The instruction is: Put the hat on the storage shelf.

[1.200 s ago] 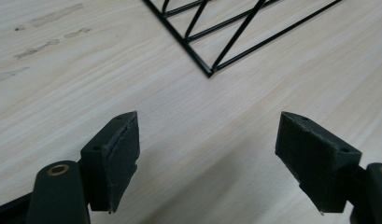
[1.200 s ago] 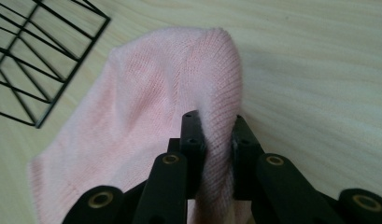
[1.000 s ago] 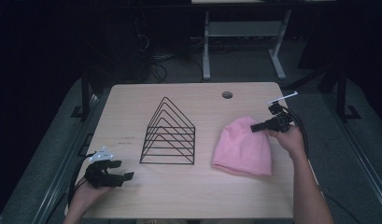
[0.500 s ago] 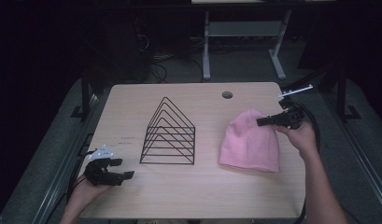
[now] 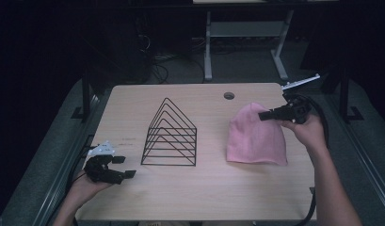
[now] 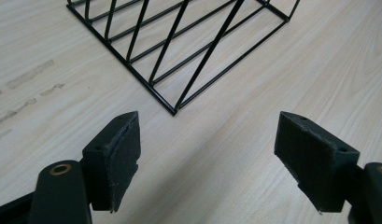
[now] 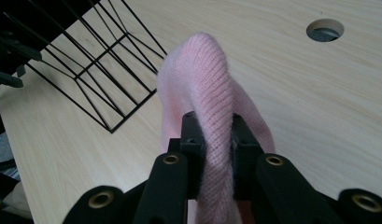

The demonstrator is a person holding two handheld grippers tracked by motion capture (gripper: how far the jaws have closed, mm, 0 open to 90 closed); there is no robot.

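Right claw (image 5: 264, 115) has risen, lifting pinched pink hat (image 5: 254, 136).

So the hat (image 5: 256, 141) is a soft pink knit beanie, ribbed texture, no pattern or pom that I can see. It's sitting right of the wire rack (image 5: 170, 134), a clear gap between the two. Most of it lies flat on the tabletop (image 5: 204, 197) with the open brim edge toward the near side, spread out wide. The crown end at the far side is bunched up and lifted off the wood, pinched into a narrow fold. In the right gripper view that fold of the hat (image 7: 212, 116) stands up like a ridge, the rest drooping down from it toward the rack side.
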